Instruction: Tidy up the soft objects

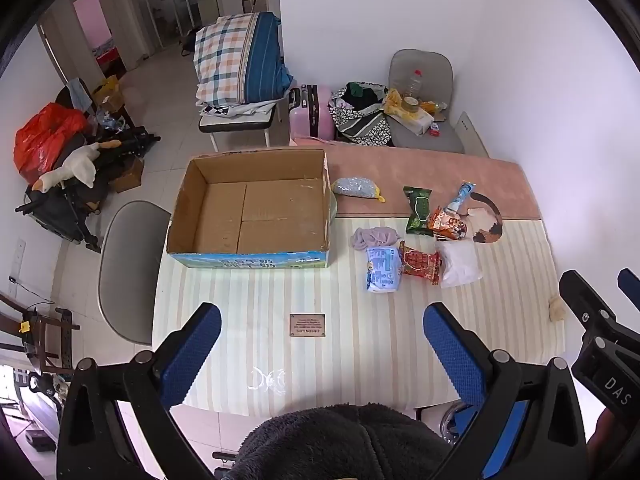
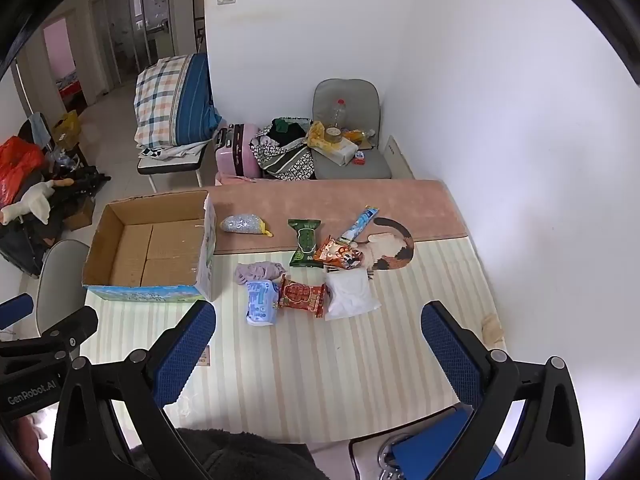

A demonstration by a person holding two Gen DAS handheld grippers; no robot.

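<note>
We hold the left gripper point(image 1: 322, 344) and right gripper point(image 2: 318, 340) above the striped table mat point(image 2: 340, 360), both with fingers spread wide and holding nothing. The soft packets point(image 2: 304, 294) lie clustered right of the open cardboard box point(image 1: 248, 212), which sits at the mat's left.

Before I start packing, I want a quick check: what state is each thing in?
Cardboard box: open, empty.
Left gripper: open, holding nothing.
Right gripper: open, holding nothing.
Blue packet: lying flat on the table, touching the red packet.
Red packet: lying flat.
White pouch: lying flat.
Purple cloth: crumpled.
Green packet: lying flat.
</note>
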